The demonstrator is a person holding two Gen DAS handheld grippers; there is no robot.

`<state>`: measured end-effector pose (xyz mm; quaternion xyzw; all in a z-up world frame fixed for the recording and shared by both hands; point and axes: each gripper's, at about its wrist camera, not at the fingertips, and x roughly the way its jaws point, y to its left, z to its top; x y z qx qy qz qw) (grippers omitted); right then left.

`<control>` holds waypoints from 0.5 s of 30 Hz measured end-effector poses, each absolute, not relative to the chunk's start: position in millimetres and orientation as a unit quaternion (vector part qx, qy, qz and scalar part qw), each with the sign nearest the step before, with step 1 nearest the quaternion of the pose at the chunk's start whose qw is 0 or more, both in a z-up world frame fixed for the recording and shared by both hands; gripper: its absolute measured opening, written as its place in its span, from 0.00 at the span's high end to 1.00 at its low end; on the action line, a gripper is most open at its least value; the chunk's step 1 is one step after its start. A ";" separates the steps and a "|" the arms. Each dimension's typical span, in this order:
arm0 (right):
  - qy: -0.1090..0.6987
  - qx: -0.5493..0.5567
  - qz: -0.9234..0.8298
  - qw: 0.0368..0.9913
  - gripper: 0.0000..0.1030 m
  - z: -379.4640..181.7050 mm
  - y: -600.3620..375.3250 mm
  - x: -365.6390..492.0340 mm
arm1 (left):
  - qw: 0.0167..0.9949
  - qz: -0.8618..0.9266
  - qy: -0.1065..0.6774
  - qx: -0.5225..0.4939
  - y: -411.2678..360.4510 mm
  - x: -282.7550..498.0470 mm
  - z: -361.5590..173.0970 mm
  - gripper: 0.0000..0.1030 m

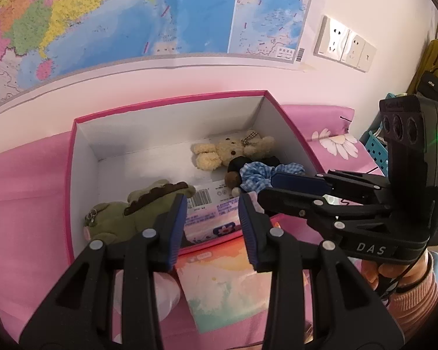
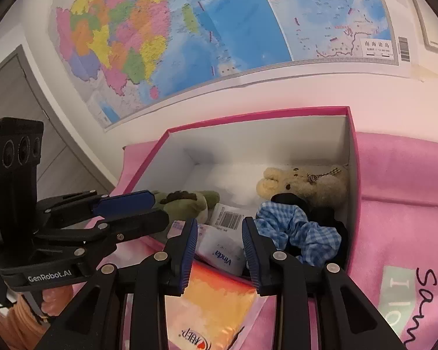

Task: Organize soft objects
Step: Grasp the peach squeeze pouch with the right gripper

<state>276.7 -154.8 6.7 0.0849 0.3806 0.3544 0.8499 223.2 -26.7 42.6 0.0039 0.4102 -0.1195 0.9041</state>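
Nearest the left wrist camera, the left gripper [image 1: 213, 227] hangs with its jaws spread and nothing between them, poised over the front wall of the pink box [image 1: 172, 99]. Just under it, outside the box on the pink cloth [image 1: 29, 204], lies a flat orange-and-pastel packet [image 1: 227, 285], which looks like the one soft thing not yet put away.

Inside the box lie a green plush toy [image 1: 137, 207] at front left, a cream teddy bear [image 1: 230, 151] toward the back right, a blue checked scrunchie [image 1: 262, 175] on something dark, and a tissue pack [image 1: 213, 213] against the front wall.

From the right wrist view, the right gripper [image 2: 219, 245] is likewise spread and empty, hovering over the tissue pack [image 2: 222, 248] and the front rim, with the packet [image 2: 213, 306] below it.

My reading is that sorting is nearly done. The next move calls for one gripper to drop to the packet, pinch an edge, since it lies flat, and lift it over the wall into the bare floor at back left.
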 end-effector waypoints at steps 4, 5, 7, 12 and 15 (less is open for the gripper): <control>0.375 0.079 0.355 0.853 0.68 9.3 -155.8 270.7 | 0.909 -0.123 0.399 0.008 -25.9 210.2 46.3 0.62; 0.374 0.079 0.354 0.853 0.68 9.7 -156.3 268.6 | 0.910 -0.124 0.394 0.009 -25.3 205.7 47.6 0.62; 0.373 0.081 0.358 0.852 0.68 10.6 -157.9 263.5 | 0.913 -0.128 0.388 0.008 -23.9 197.9 50.2 0.62; 0.367 0.084 0.371 0.849 0.67 14.3 -163.6 245.5 | 0.918 -0.148 0.368 0.002 -15.6 167.3 57.7 0.62; 0.363 0.084 0.380 0.847 0.66 17.0 -165.6 235.5 | 0.918 -0.161 0.361 -0.004 -8.4 146.2 58.4 0.61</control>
